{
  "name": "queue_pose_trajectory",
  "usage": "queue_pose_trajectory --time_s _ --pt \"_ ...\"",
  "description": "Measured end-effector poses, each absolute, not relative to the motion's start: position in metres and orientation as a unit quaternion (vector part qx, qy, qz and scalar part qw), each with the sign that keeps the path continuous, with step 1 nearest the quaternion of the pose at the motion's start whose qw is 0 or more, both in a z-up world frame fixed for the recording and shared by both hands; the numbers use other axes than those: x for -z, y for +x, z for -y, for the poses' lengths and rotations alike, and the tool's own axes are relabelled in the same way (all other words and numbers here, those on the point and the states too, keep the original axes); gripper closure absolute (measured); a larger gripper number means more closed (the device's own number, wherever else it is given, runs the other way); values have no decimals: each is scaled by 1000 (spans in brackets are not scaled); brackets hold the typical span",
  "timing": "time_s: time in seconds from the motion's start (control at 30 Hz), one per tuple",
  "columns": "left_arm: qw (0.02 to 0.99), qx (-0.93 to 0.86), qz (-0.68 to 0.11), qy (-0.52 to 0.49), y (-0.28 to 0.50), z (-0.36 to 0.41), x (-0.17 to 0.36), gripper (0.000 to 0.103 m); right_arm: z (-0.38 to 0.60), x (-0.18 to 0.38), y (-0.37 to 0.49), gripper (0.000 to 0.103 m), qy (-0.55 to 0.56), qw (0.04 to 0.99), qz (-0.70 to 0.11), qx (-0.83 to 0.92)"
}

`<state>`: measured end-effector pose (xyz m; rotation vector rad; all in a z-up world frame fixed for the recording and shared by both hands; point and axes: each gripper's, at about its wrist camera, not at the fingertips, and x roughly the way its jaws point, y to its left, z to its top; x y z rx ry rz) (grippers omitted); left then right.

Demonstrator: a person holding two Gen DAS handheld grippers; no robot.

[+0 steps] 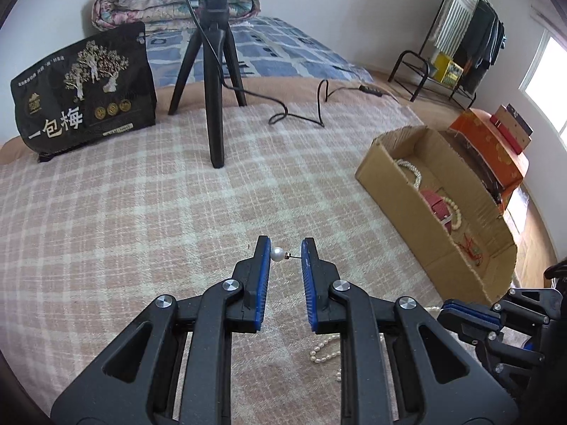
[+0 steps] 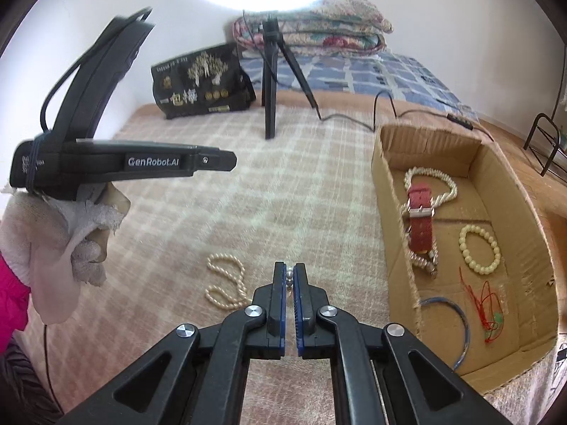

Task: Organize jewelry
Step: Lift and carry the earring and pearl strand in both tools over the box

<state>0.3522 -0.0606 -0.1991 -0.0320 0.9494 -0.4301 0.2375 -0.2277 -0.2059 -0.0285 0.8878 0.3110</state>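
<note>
My left gripper (image 1: 286,252) is shut on a pearl stud earring (image 1: 277,254), pearl against the left pad, pin tip against the right pad, above the bed. My right gripper (image 2: 289,274) is shut on a small silvery jewelry piece (image 2: 290,273) between its tips. A pearl necklace (image 2: 226,285) lies on the checked blanket left of the right gripper; it also shows in the left wrist view (image 1: 324,352). The cardboard box (image 2: 386,191) at right holds a pearl necklace (image 2: 430,180), a red watch strap (image 2: 420,217), a cream bead bracelet (image 2: 480,248), a red cord (image 2: 485,304) and a blue bangle (image 2: 457,322).
A black tripod (image 1: 218,81) with a ring light stands at the back, its cable (image 1: 312,106) trailing right. A black snack bag (image 1: 85,88) leans at back left. Folded quilts (image 2: 312,24) lie behind. An orange box (image 1: 492,148) sits beyond the cardboard box.
</note>
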Motion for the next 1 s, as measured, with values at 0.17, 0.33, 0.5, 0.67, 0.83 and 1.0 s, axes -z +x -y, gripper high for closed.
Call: queue_pose_trajectory --time_s 0.17,0.33,0.5,0.67,0.83,1.0 --pt "873 210 -441 -19 345 60 185 87 229 176 230 102 -1 905 -395 -160" --pt "878 216 -428 -18 337 64 170 87 233 146 222 102 14 917 -361 -168" --pt "880 228 -416 -19 327 72 155 87 246 116 216 102 29 930 -327 -165" --pt "883 243 -400 -20 319 85 138 87 271 87 211 102 58 944 -291 -146" --pt "884 262 -386 -18 310 104 122 87 303 59 208 102 85 957 -252 -117" --pt "879 286 -381 -11 301 131 116 87 333 43 213 102 108 964 -226 -87"
